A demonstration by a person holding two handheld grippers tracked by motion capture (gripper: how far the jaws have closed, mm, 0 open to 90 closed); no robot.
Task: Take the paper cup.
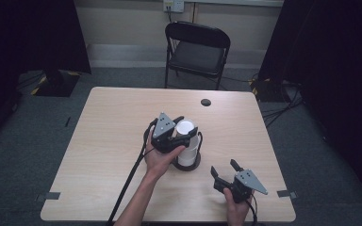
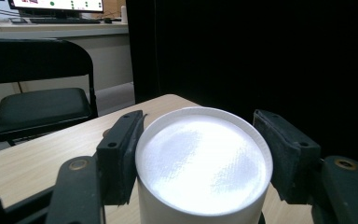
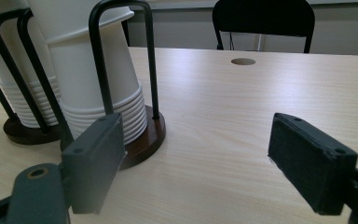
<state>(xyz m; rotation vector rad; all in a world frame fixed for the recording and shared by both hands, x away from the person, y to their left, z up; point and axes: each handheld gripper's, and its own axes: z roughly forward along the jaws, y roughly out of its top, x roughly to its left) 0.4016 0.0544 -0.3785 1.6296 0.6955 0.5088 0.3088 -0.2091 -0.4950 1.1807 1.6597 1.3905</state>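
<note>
Nearest the person, the right gripper (image 1: 224, 170) hovers over the front right part of the table (image 1: 108, 141), its jaws spread wide with nothing between them. Just beyond it, near the table's middle, the left gripper (image 1: 187, 128) has its jaws closed against the sides of the top paper cup (image 2: 203, 158), upside down on a stack of cups (image 3: 98, 93) in a wire-framed holder (image 3: 142, 135). Behind the table stands a black folding chair (image 1: 195, 49).
</note>
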